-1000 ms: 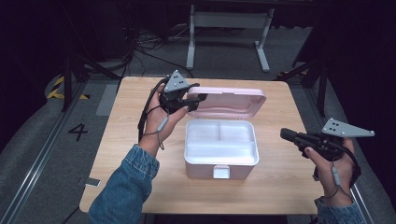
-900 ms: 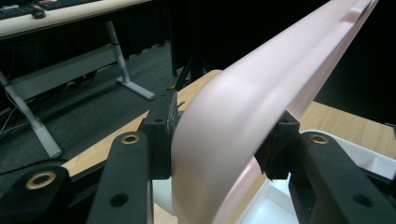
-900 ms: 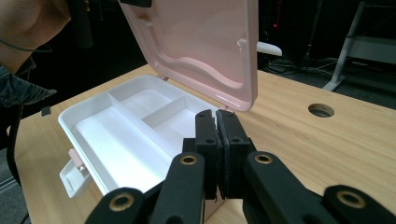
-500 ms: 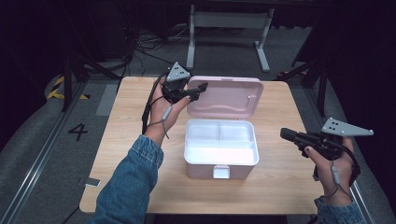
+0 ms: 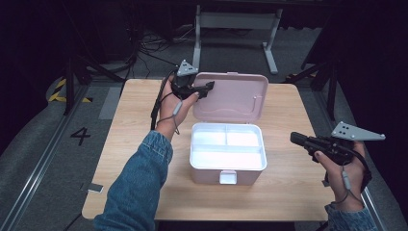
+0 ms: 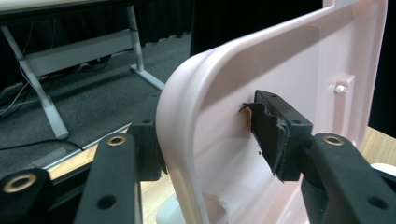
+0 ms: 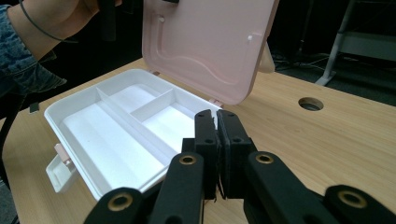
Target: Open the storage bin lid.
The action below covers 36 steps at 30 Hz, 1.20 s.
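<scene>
The box's lid (image 5: pixel 235 96) is pale pink, while the tray (image 5: pixel 228 153) beneath it is white inside, dividers included, with a white latch at its front. It sits on a table (image 5: pixel 134 125) of light wood grain, over a dark grey floor (image 5: pixel 43 144) marked with a black numeral 4 (image 5: pixel 80 135) and a patch of yellow-and-black striped tape (image 5: pixel 60 89). Both the left gripper (image 5: pixel 204 89) and the right gripper (image 5: pixel 296 138) are black with brass-coloured rivets and a grey plate on top, and the sleeve (image 5: pixel 137 192) is blue denim.
</scene>
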Motion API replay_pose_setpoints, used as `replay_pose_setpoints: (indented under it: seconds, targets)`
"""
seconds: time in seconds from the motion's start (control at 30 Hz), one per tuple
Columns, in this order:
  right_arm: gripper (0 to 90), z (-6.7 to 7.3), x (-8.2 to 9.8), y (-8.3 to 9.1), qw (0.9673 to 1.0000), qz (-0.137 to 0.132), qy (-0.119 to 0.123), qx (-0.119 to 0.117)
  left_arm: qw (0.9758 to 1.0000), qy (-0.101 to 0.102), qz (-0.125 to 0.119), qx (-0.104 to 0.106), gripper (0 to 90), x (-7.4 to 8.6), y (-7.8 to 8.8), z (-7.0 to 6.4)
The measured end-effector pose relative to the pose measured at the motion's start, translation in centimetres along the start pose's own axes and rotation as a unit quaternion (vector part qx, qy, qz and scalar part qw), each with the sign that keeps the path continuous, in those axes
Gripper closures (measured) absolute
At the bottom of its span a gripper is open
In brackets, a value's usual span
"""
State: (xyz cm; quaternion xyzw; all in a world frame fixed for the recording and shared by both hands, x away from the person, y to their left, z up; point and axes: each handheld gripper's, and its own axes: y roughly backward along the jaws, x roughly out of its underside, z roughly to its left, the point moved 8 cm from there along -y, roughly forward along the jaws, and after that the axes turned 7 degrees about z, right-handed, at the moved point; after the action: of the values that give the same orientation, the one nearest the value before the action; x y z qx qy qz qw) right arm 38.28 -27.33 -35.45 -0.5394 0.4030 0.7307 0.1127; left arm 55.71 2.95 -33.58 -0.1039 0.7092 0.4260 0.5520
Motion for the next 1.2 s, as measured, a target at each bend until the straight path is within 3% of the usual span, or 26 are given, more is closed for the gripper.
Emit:
replay_pose_setpoints:
  seconds: [0.47,1.2]
  targets:
    - [86.6,-0.6,0.4,-0.2,1.0,0.007,-0.005,0.003,0.9998,0.017,0.005,0.011,39.9,1.0,-2.8,1.5]
    - [85.3,-1.0,1.1,-0.7,0.9997,0.021,-0.012,0.007,0.9959,0.059,0.058,0.037,32.5,2.8,-6.1,3.2]
